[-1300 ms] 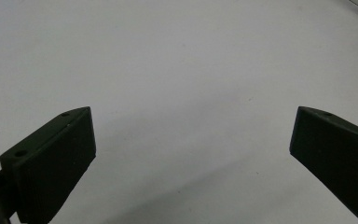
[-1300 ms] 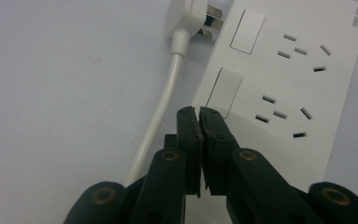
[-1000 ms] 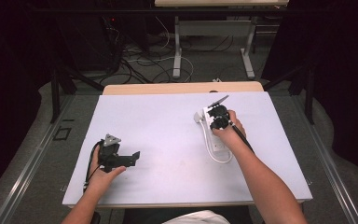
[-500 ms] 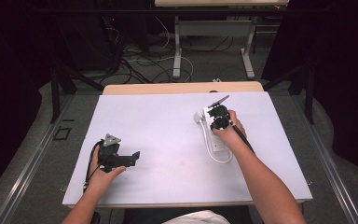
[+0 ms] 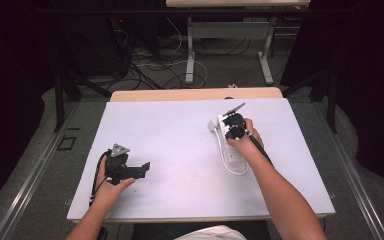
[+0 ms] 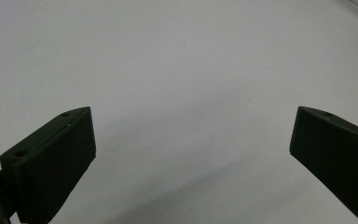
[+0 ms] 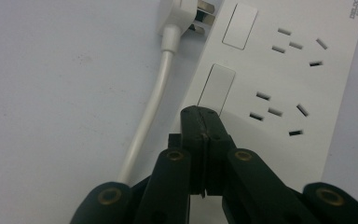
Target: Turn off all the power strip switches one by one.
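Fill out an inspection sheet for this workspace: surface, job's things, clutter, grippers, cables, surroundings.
Surface: white table top, bare apart from the items below.
Job's things: white power strip lying flat, two rocker switches and socket holes facing up; its white plug lies beside the strip's end, not inserted.
Clutter: nothing seen.
Grippers: right gripper shut, tips at the near rocker switch; whether it presses cannot be told. Left gripper open, nothing between its jaws, resting apart at the table's left.
Cables: strip's white cord loops on the table; black cable trails from each gripper.
Surroundings: dark room, loose cables on the floor beyond, another table's legs.
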`<state>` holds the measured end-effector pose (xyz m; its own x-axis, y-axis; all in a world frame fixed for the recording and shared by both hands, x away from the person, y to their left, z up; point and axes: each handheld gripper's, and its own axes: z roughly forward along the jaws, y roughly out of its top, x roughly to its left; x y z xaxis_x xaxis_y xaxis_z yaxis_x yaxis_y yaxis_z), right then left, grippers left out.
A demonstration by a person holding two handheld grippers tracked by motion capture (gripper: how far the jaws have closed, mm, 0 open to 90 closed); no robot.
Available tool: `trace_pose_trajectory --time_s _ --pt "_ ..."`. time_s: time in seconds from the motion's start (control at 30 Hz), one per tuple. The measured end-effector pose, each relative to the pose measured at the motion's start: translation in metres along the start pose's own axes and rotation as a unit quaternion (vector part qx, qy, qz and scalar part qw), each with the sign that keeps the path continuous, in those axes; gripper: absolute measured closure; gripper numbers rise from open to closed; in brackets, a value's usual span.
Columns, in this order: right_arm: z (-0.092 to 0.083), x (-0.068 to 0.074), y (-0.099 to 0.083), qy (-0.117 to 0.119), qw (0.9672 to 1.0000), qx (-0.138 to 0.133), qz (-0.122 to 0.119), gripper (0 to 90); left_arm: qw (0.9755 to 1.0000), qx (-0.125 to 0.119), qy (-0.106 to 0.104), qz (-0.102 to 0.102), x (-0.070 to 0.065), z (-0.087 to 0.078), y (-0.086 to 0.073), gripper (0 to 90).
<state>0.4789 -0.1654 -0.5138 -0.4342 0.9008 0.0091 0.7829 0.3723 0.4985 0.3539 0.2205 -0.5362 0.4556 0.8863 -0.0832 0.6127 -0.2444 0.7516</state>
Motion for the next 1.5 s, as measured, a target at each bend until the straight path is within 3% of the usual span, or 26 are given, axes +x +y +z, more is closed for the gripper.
trace_pose_trajectory --time_s 0.07,0.17,0.27,0.37,0.4,0.53,0.77,0.9,0.97,1.03,1.07,1.2,1.5 --pt "0.001 0.001 0.0 -0.002 1.0 -0.008 0.004 90.0 1.0 0.0 0.0 0.001 0.0 0.0 0.0 0.3" --pt "-0.001 0.001 0.001 -0.003 1.0 0.008 0.002 90.0 1.0 0.003 -0.003 -0.003 -0.001 0.0 0.0 0.3" --pt "0.0 -0.001 0.0 0.003 1.0 0.0 -0.001 90.0 1.0 0.003 -0.003 -0.002 0.0 0.0 0.0 0.3" --pt "0.001 -0.001 0.0 0.01 0.9999 -0.006 0.01 90.0 1.0 0.003 -0.003 -0.003 0.0 0.0 0.0 0.3" --pt "0.0 -0.001 0.001 0.004 0.9999 0.005 0.011 89.9 1.0 0.0 -0.001 0.0 0.0 0.0 0.0 0.3" --pt "0.001 -0.002 0.001 0.01 0.9999 -0.001 0.005 89.5 1.0 0.0 0.0 0.0 0.0 0.0 0.0 0.3" --pt "-0.001 -0.002 0.005 0.01 0.9997 0.024 0.003 88.9 1.0 0.001 0.0 0.0 0.0 0.001 0.0 0.3" --pt "-0.002 -0.002 0.009 0.008 0.9996 0.024 0.013 88.9 1.0 0.003 -0.002 -0.002 -0.001 0.001 0.0 0.3" --pt "-0.004 -0.004 0.012 0.007 0.9998 0.019 0.006 89.0 1.0 0.002 -0.001 -0.002 -0.001 0.001 0.0 0.3" --pt "-0.007 -0.004 0.016 0.003 0.9996 0.019 0.022 89.0 1.0 0.003 -0.001 -0.002 -0.001 0.001 0.0 0.3" --pt "-0.007 -0.005 0.016 0.01 0.9998 0.007 0.014 89.0 1.0 0.003 -0.001 -0.002 -0.001 0.001 0.0 0.3" --pt "-0.011 -0.008 0.023 -0.001 0.9999 0.015 0.007 89.0 1.0 0.005 -0.001 0.002 -0.001 0.001 0.0 0.3" --pt "-0.012 -0.009 0.034 -0.006 0.9998 0.01 0.016 88.9 1.0 0.005 -0.002 0.001 -0.001 0.002 0.0 0.3"
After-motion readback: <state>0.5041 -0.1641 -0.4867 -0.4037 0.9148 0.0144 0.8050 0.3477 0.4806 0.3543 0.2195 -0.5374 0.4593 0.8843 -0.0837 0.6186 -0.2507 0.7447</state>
